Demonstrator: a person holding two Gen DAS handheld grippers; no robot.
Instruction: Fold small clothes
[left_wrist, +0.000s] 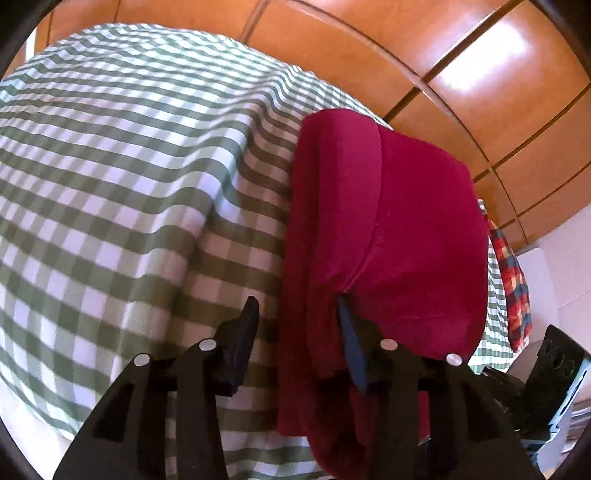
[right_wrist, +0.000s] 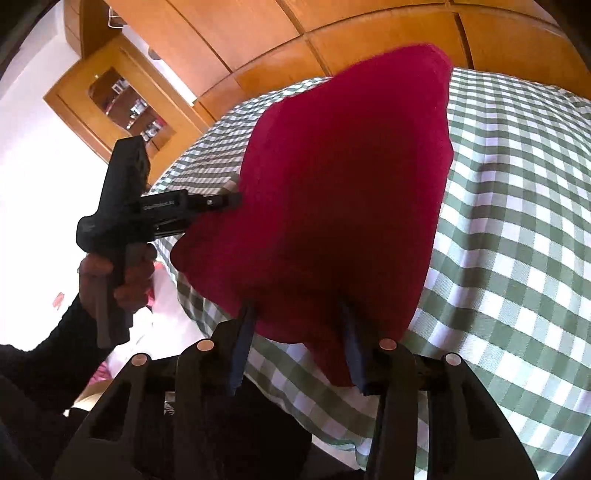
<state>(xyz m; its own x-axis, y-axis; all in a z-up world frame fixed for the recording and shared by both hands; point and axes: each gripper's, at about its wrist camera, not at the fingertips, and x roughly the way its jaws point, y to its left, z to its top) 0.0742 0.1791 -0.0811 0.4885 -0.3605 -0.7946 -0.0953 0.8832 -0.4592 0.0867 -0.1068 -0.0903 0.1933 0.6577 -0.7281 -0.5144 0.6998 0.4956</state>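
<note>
left claw (left_wrist: 295, 314): jaws apart; red cloth lies between the fingers and against the right-hand finger (left_wrist: 349, 332); whether the pads press it cannot be told. the left-hand finger stands clear over the checked cover.

right claw (right_wrist: 295, 314): jaws apart, a fold of the red cloth hanging between the two fingers (right_wrist: 245, 328); a firm pinch cannot be told.

red garment (left_wrist: 388, 221): dark crimson, soft knit, lifted off the bed and slung between the two claws. in the left wrist view it shows a curved seam and a doubled layer near the bed's right edge; in the right wrist view it hangs as one broad sheet in front of the bed.

person's hand (right_wrist: 122, 280): wrapped round the black handle of the other claw at the left of the right wrist view, dark sleeve below it.

bed cover (left_wrist: 129, 184): green and white check, rumpled, covering the whole bed.

plaid cloth (left_wrist: 515, 280): red, blue and yellow, at the bed's right edge, just beyond the red garment.

wardrobe (left_wrist: 480, 74): orange-brown wooden panels behind the bed.
</note>
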